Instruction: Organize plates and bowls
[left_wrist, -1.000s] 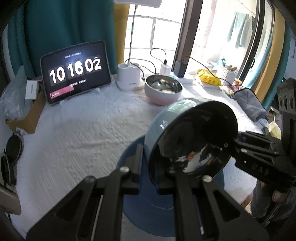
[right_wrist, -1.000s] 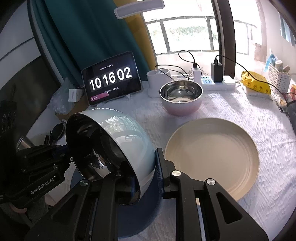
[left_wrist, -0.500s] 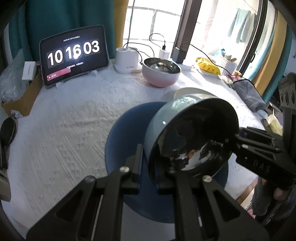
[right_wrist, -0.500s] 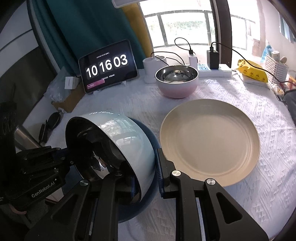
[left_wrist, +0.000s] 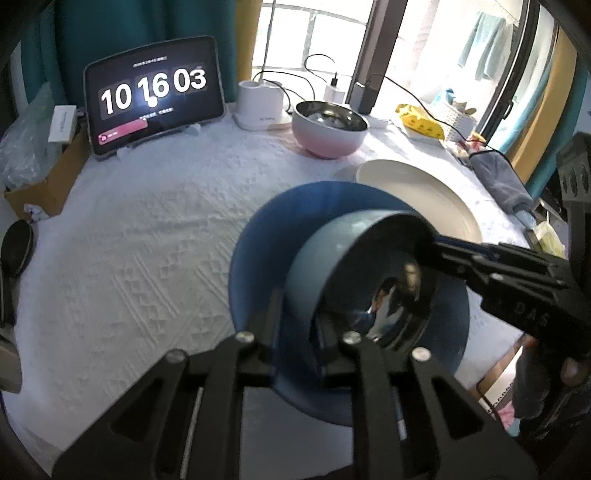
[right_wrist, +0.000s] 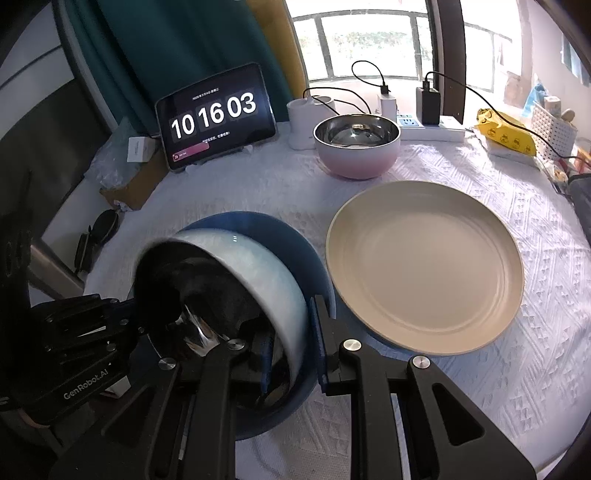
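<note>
left gripper (left_wrist: 299, 328): jaws just easing apart, still straddling rim of pale-blue steel-lined bowl (left_wrist: 332, 258) | right gripper (right_wrist: 291, 347): clamped on same rim | bowl tilted over round dark-blue plate (left_wrist: 258, 236)

Both my tools are matte black plastic two-finger grippers (left_wrist: 299, 332) with triangular cut-outs and round silver screw heads. Seen from the right wrist, the left gripper (right_wrist: 147, 317) bears white "GenRobot.AI" lettering; my right gripper's (right_wrist: 291, 354) finger pads (right_wrist: 318, 332) are edged blue. "DAS" is embossed on its side.
</note>
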